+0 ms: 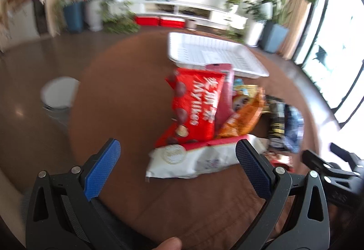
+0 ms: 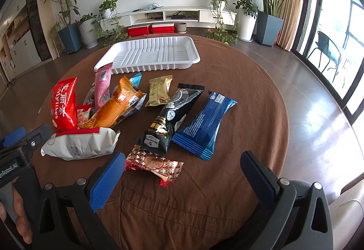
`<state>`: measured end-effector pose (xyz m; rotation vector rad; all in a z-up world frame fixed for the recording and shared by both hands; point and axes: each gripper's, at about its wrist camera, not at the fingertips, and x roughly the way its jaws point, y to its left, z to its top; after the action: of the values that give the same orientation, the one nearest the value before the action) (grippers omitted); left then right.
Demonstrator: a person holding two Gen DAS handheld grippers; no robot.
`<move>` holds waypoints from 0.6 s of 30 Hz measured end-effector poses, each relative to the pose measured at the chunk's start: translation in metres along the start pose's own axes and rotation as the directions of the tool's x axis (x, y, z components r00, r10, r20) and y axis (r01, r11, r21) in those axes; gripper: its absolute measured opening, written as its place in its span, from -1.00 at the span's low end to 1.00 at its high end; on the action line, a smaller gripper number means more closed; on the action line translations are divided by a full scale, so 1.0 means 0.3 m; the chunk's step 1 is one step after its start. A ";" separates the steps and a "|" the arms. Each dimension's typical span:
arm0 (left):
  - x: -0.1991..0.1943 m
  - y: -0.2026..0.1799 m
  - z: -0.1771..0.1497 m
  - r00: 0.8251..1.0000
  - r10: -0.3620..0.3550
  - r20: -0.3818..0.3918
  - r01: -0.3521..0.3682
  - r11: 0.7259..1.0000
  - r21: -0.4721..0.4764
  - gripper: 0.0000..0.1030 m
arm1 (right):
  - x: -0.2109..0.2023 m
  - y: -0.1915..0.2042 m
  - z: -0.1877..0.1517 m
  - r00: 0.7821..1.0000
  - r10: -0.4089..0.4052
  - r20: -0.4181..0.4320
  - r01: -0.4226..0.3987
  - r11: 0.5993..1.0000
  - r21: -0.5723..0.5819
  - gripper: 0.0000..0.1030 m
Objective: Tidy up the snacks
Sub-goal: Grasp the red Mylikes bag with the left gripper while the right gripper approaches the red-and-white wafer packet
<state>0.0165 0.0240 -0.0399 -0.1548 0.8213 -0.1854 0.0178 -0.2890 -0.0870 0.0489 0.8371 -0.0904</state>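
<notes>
— How do the two hand-held grippers stand?

— The left hand-held gripper [image 1: 178, 159] hovers low over the near edge of the round desk [image 1: 118, 99], its blue pads spread wide with nothing between them. It points at the white packet [image 1: 193, 159], which lies just ahead of the fingertips, apart from them. A fingertip of the person's hand [image 1: 169, 243] shows at the bottom edge (the left view is blurred, so finer detail is lost).

— And the right one?

— The right hand-held gripper [image 2: 183, 164] is also spread wide and empty, held level above the brown cloth at the near side of the desk. A small red-and-white wrapped sweet [image 2: 154, 164] lies just past its left pad, not touching as far as I can tell. In the right view the left tool sits at the far left, with fingers [image 2: 21, 215] wrapped round its handle.

— Where are the snacks?

— All on the desk, none in the white tray [image 2: 147, 54], which stands at the far side. A heap sits to the left: the red bag [image 2: 64, 104], a pink packet [image 2: 103, 86] leaning against the tray's near rim, an orange packet [image 2: 113, 106] and the white one in front. To the right lie single packets: a gold packet [image 2: 159, 90], a black packet [image 2: 170, 118] and a blue packet [image 2: 204, 122], the black and blue ones side by side, touching near their lower ends.
</notes>
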 end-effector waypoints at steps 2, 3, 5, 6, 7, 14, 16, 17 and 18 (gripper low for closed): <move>0.027 0.027 -0.015 0.994 -0.101 -0.033 0.101 0.995 -0.009 0.99 | 0.007 -0.014 -0.017 1.000 0.011 -0.001 -0.011 1.000 0.013 1.00; 0.037 0.037 -0.023 0.993 -0.113 -0.044 0.113 0.994 -0.009 0.99 | 0.016 -0.026 -0.034 1.000 0.022 -0.004 -0.022 0.999 0.027 1.00; 0.060 0.040 -0.048 0.990 -0.085 -0.116 0.089 0.996 0.025 0.99 | 0.026 -0.043 -0.058 0.999 0.051 -0.014 -0.050 0.997 0.052 1.00; 0.080 0.038 -0.057 0.983 -0.062 -0.175 0.070 0.997 0.042 0.99 | 0.023 -0.053 -0.068 0.998 0.068 -0.017 -0.067 0.996 0.064 1.00; 0.090 0.045 -0.062 0.978 -0.047 -0.202 0.056 0.998 0.038 0.99 | 0.019 -0.063 -0.071 0.996 0.086 -0.019 -0.084 0.993 0.077 0.99; 0.077 0.097 0.044 0.984 -0.126 -0.128 0.128 0.992 0.010 0.99 | 0.030 -0.082 -0.129 0.967 0.245 -0.065 -0.232 0.959 0.164 0.84; 0.074 0.096 0.084 0.985 -0.124 -0.117 0.130 0.991 0.042 0.99 | 0.027 -0.085 -0.113 0.957 0.279 -0.077 -0.262 0.949 0.175 0.77; 0.079 0.098 0.104 0.985 -0.132 -0.114 0.139 0.989 0.052 0.99 | 0.022 -0.075 -0.131 0.951 0.297 -0.086 -0.279 0.944 0.174 0.71; 0.081 0.097 0.122 0.983 -0.146 -0.109 0.153 0.986 0.062 0.97 | 0.027 -0.071 -0.125 0.948 0.306 -0.090 -0.287 0.942 0.175 0.67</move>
<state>0.0628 0.0493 -0.0388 -0.1420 0.9061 -0.3661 -0.0067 -0.3077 -0.1181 0.3340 0.9293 0.1316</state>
